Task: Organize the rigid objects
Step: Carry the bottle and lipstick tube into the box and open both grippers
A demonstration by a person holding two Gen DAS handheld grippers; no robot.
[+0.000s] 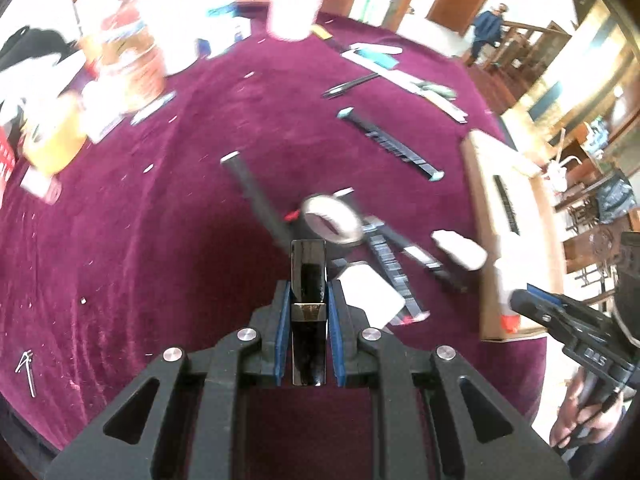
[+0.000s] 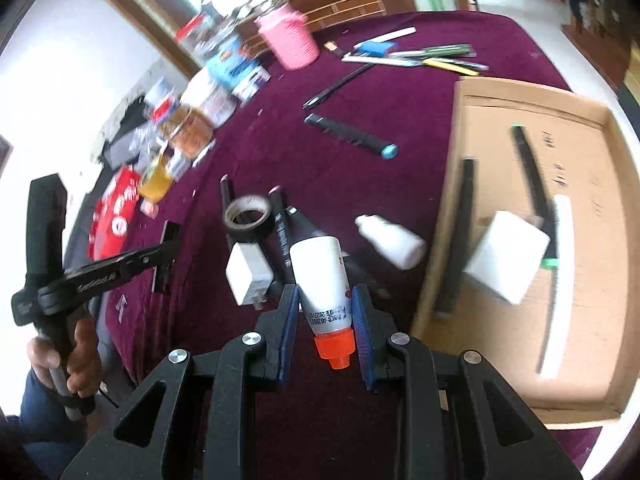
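My left gripper (image 1: pixel 308 292) is shut on a flat glossy black bar (image 1: pixel 308 264), held upright above the purple cloth; from the right wrist view it (image 2: pixel 162 258) hangs at the left with the bar (image 2: pixel 171 232) crosswise. My right gripper (image 2: pixel 325 308) is shut on a white tube with an orange cap (image 2: pixel 320 276), cap toward the camera. In the left wrist view it (image 1: pixel 520 304) sits at the cardboard tray's near corner. On the cloth below lie a black tape roll (image 2: pixel 248 220), a white bottle (image 2: pixel 390 242) and a white charger block (image 2: pixel 248 272).
The cardboard tray (image 2: pixel 520 100) at the right holds black sticks, a white box (image 2: pixel 506 262) and a white strip. A black comb-like bar (image 2: pixel 348 134), pens (image 2: pixel 440 54) and a pink cup (image 2: pixel 288 38) lie farther back. Jars and packets crowd the far left. A hand (image 2: pixel 80 360) grips the left handle.
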